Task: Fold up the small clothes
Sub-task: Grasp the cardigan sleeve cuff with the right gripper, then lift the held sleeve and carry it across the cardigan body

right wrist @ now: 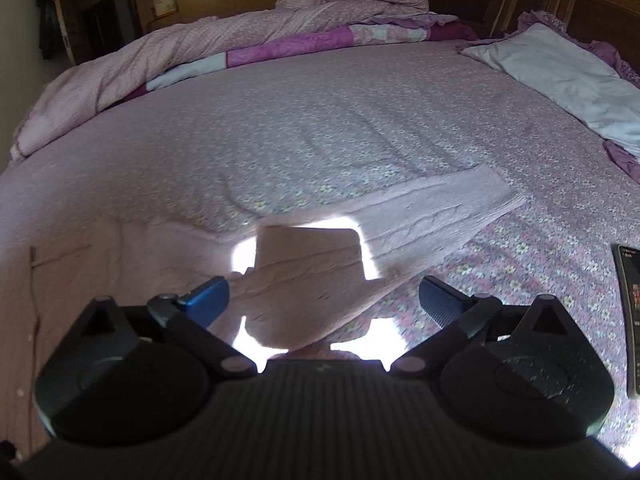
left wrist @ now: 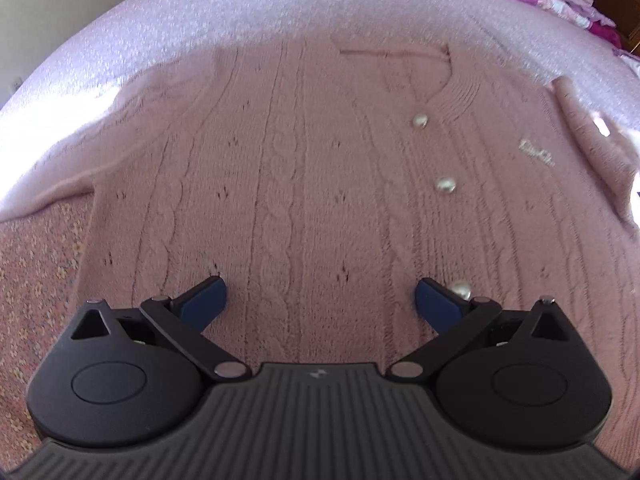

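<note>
— Left wrist view first: what is seen there?

— A pink cable-knit cardigan [left wrist: 304,184] is spread flat over a floral sheet [left wrist: 36,280] and fills most of the frame. Its neckline is seen at the upper right, and three pearly buttons [left wrist: 446,185] run down the right of centre. Small pale lettering is stitched at the right, but it is too blurred to be read. One sleeve is stretched toward the left edge, partly washed out by sunlight.

— And the left gripper [left wrist: 320,300]?

— It is held over the lower part of the cardigan with its jaws spread wide. Nothing is gripped between the blue pads [left wrist: 204,300]; whether they touch the knit cannot be told. The lowest button is seen just beside the right pad.

— What is shown in the right wrist view?

— The other sleeve [right wrist: 420,216] is laid out from the lower centre toward the right of the frame, its ribbed cuff resting on the sheet. The cardigan's body is seen at the lower left. A bright sun patch is cast across the sleeve at the centre.

— The right gripper [right wrist: 323,300]?

— Its jaws are likewise held wide, with nothing clamped; the sleeve is seen between and beyond the fingers.

— Anything else?

— A bunched quilt [right wrist: 240,48] is piled at the top, a pale pillow [right wrist: 568,80] lies at the upper right, and a dark phone [right wrist: 632,320] is seen at the right edge.
</note>
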Tool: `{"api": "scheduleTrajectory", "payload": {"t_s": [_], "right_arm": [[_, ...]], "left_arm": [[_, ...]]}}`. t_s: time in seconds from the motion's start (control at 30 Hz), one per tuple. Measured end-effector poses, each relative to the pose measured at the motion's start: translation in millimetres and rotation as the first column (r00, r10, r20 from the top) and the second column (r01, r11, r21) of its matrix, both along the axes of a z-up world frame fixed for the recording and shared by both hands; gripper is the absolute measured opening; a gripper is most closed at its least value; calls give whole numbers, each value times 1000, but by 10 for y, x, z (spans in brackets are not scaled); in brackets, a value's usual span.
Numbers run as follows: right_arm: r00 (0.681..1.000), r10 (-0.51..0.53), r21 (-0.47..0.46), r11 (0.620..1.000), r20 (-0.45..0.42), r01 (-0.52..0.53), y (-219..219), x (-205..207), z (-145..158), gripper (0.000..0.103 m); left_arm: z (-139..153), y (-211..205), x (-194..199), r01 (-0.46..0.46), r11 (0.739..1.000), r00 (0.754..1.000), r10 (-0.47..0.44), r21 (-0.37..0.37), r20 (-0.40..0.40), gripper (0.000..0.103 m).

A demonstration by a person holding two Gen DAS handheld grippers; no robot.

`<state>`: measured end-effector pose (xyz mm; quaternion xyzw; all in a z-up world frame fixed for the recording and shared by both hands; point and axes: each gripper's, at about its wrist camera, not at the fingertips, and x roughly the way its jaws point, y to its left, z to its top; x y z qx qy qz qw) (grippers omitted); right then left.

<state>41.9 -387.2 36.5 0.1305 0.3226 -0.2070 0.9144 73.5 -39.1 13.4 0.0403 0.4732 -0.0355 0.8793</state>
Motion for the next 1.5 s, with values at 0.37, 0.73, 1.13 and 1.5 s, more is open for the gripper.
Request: {"api": "scheduleTrajectory", "payload": {"t_s": [0.37, 0.73, 1.13, 1.5], "right_arm": [[994, -110, 179, 977, -27, 113, -444, 414, -294, 103], [995, -99, 170, 981, 16, 94, -443, 594, -419, 99], [986, -155, 190, 972, 66, 140, -650, 334, -314, 8], [973, -121, 229, 971, 197, 74, -689, -49, 79, 7]], "left_arm": [[-95, -74, -57, 31, 999, 998, -33, 39, 50, 103], [-79, -82, -150, 58, 997, 995, -62, 47, 73, 103], [-76, -96, -192, 64, 996, 993, -69, 55, 91, 103], [-27, -109, -107, 58, 997, 997, -61, 55, 50, 103]]}}
